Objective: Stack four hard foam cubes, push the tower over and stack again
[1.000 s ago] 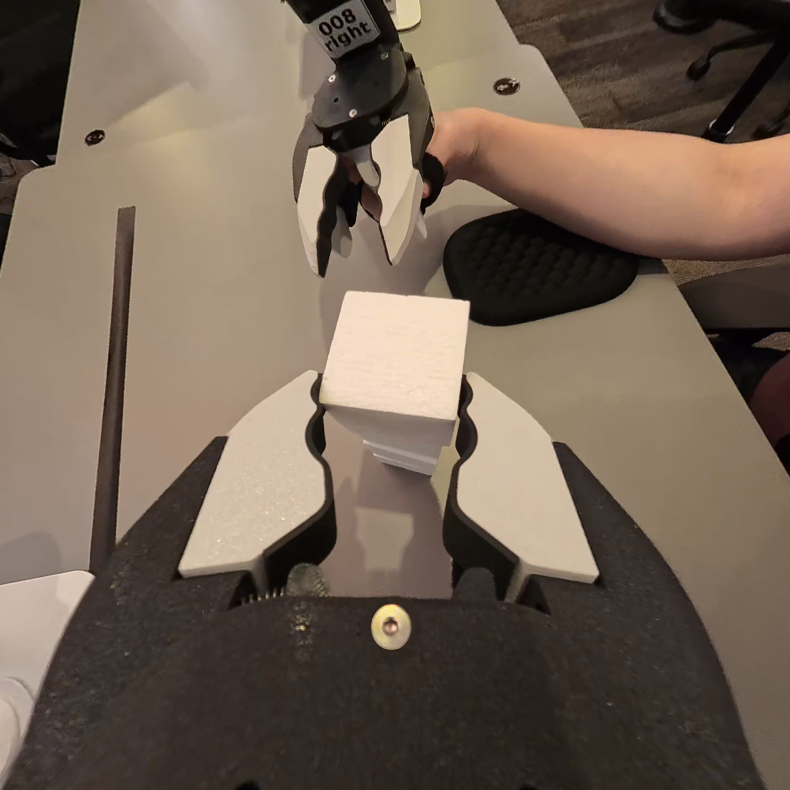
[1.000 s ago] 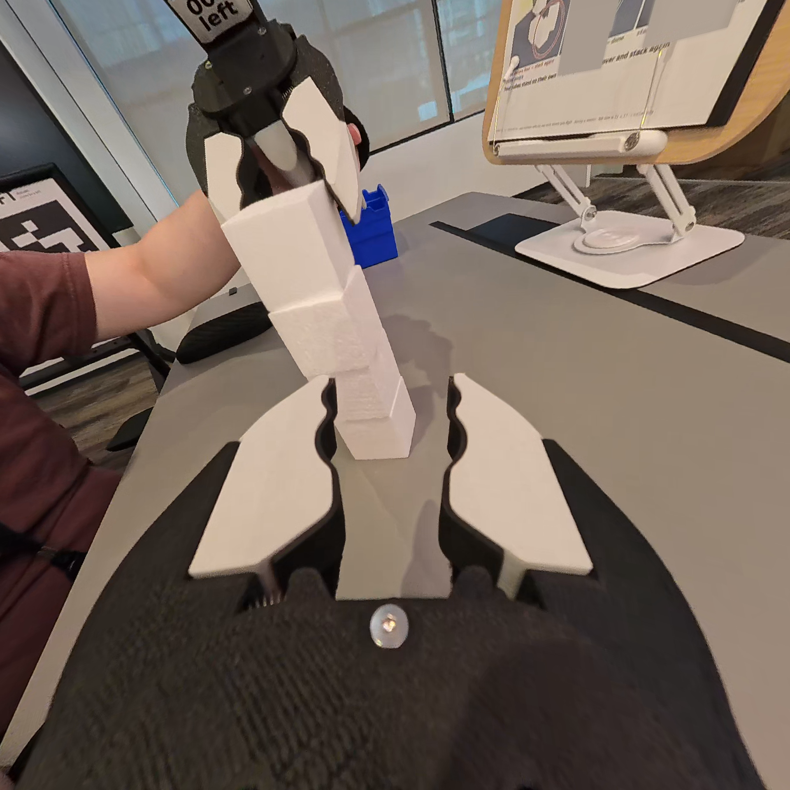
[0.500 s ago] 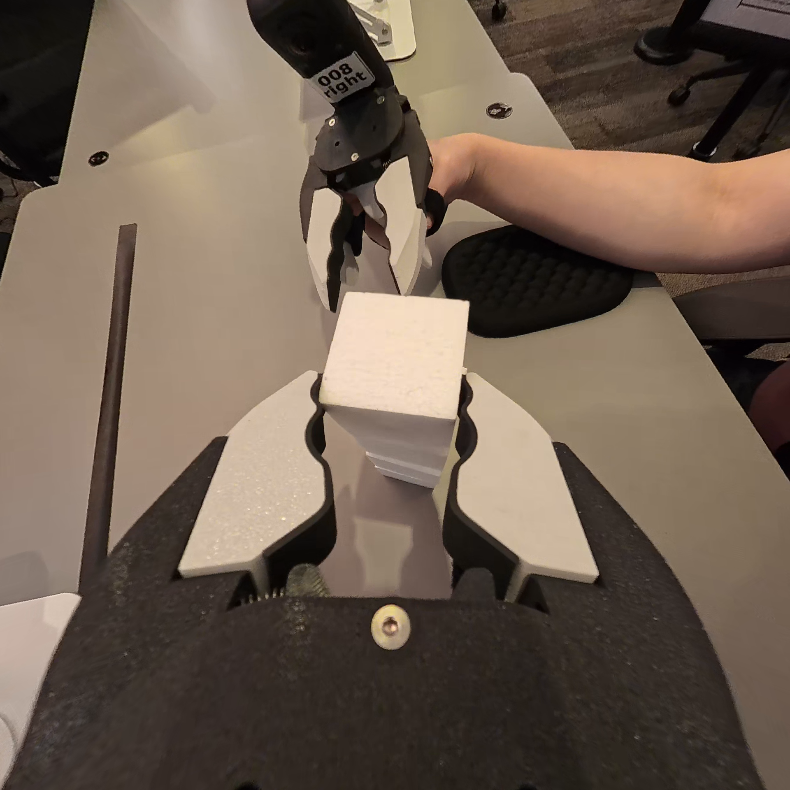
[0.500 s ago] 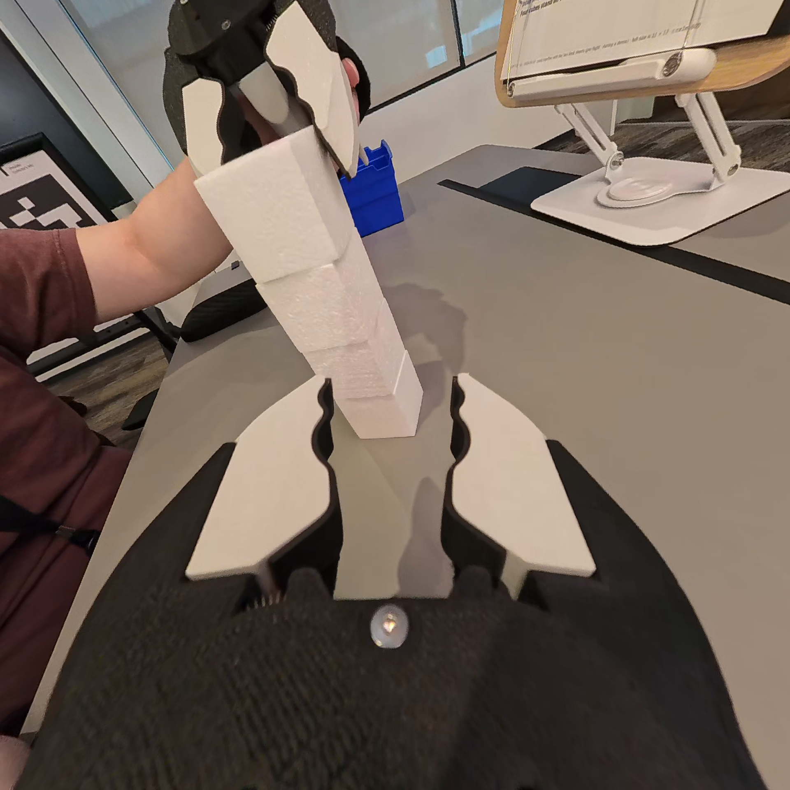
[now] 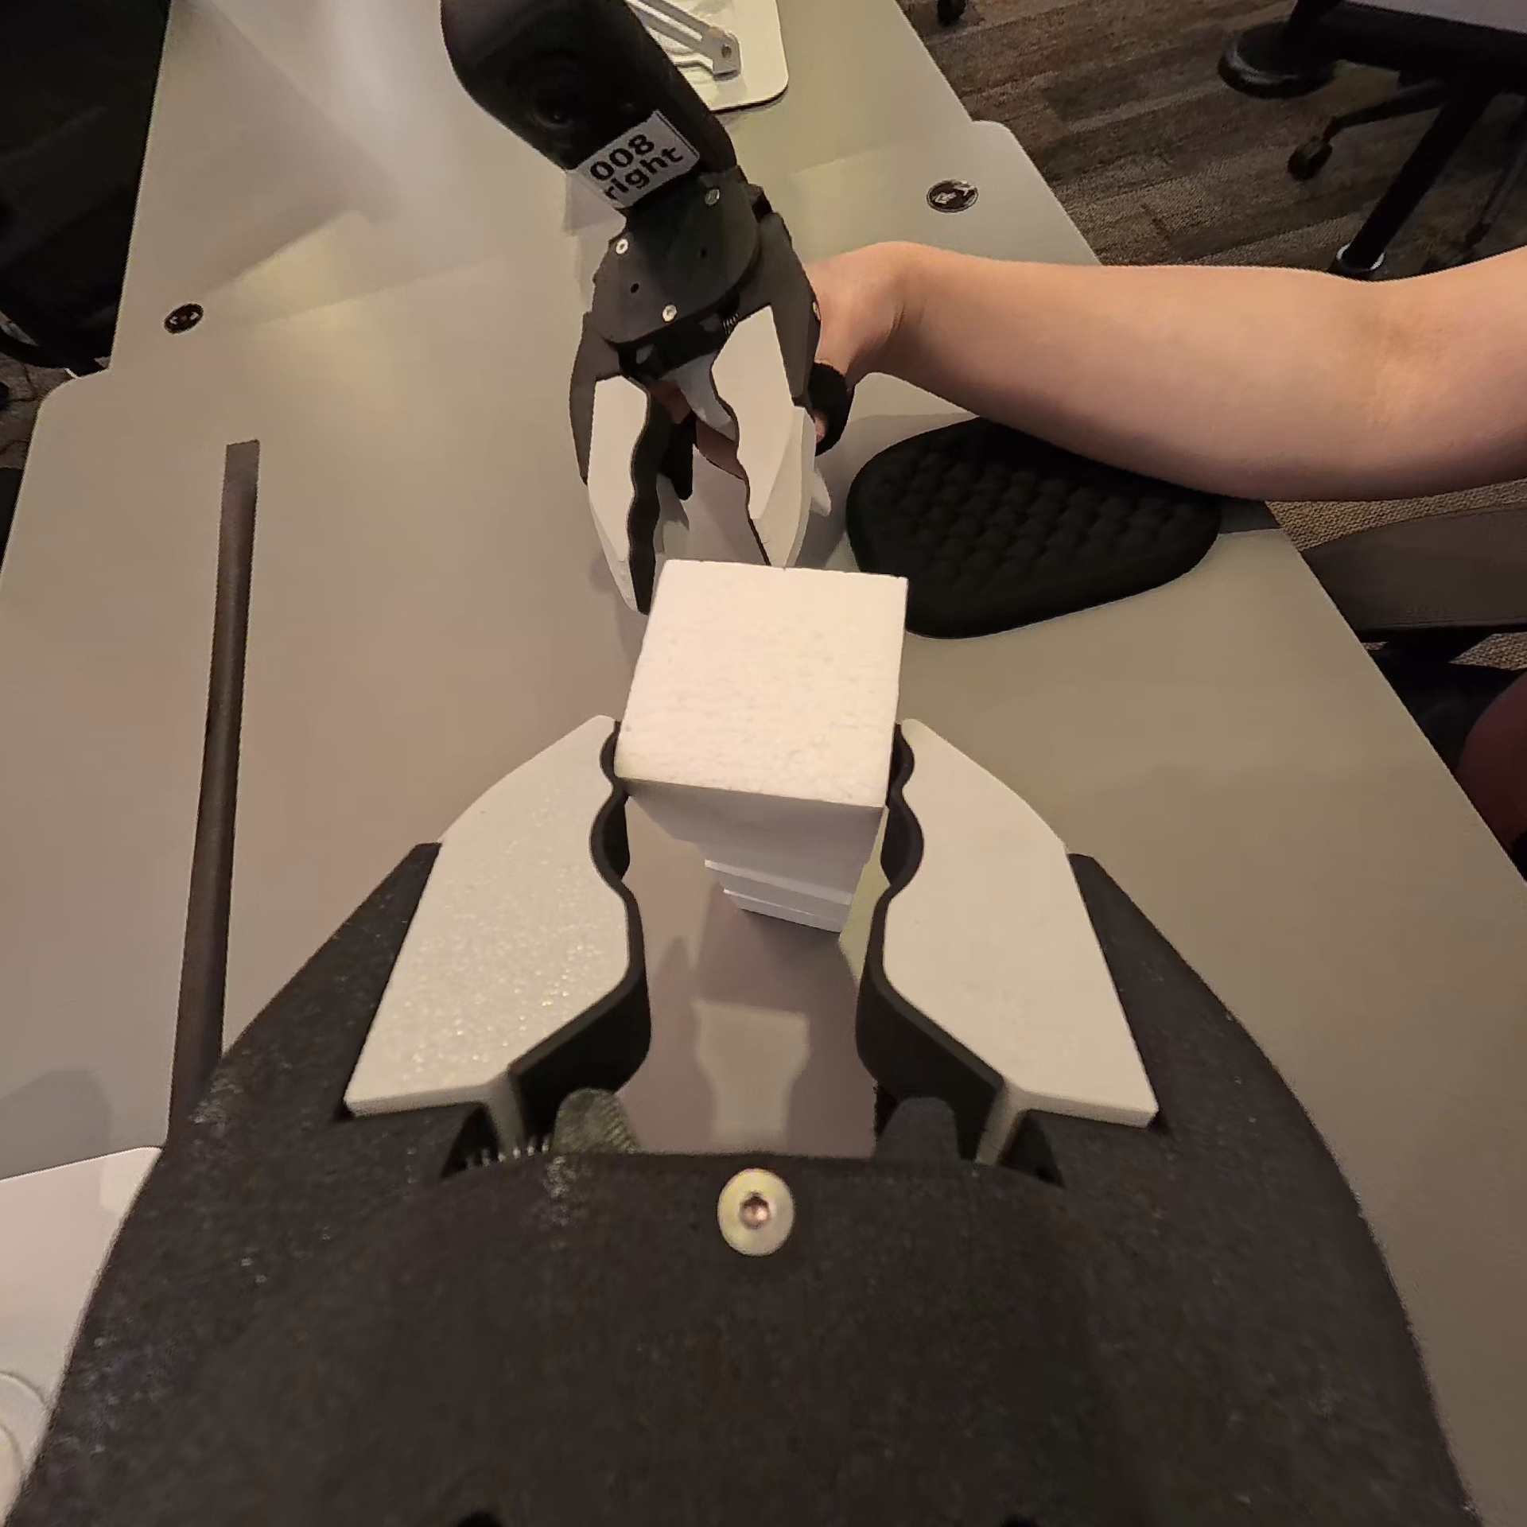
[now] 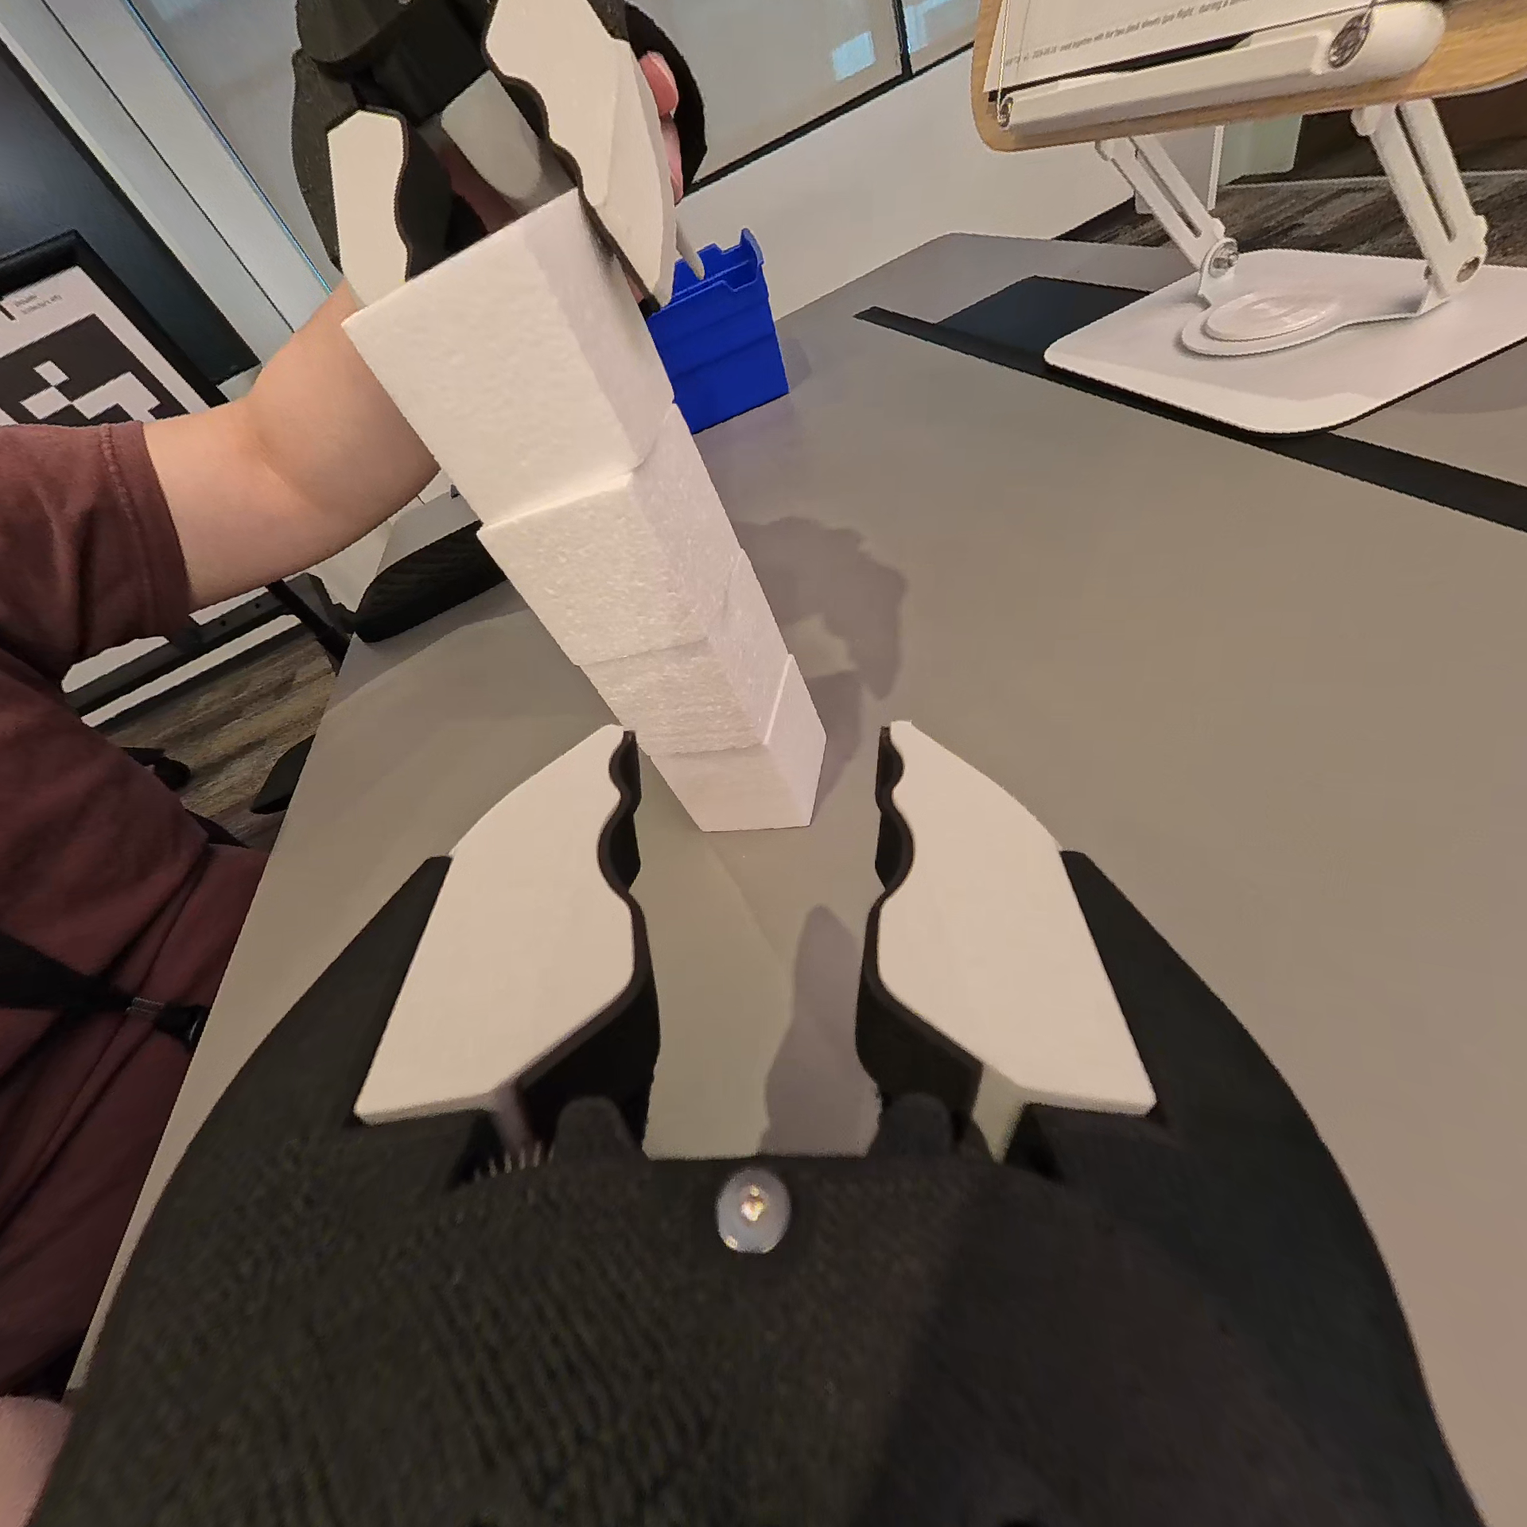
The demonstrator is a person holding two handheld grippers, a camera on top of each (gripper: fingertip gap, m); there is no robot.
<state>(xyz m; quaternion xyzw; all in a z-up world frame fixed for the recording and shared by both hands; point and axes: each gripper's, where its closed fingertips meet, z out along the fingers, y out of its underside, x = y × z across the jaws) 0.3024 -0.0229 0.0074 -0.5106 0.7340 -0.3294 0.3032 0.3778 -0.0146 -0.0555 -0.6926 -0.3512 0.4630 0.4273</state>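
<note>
— The blue bin (image 6: pixel 719 339)?
— Far side of the desk (image 6: pixel 1157 661); I can't see inside.
— My tools?
— Left tool (image 5: pixel 756 739) spread, straddling the top cube (image 5: pixel 764 686) of the four-cube tower (image 6: pixel 628 578). Right tool (image 6: pixel 756 764) spread, low, facing the tower's base.

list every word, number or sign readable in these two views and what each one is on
I won't copy out writing; here is where it stands.
White label on the black right gripper: short printed characters, legible.
Paper sheet on the wooden stand: lines too small and blurred.
Black-and-white patterned board: tiny caption, unreadable.
White foam cubes: no writing.
</note>
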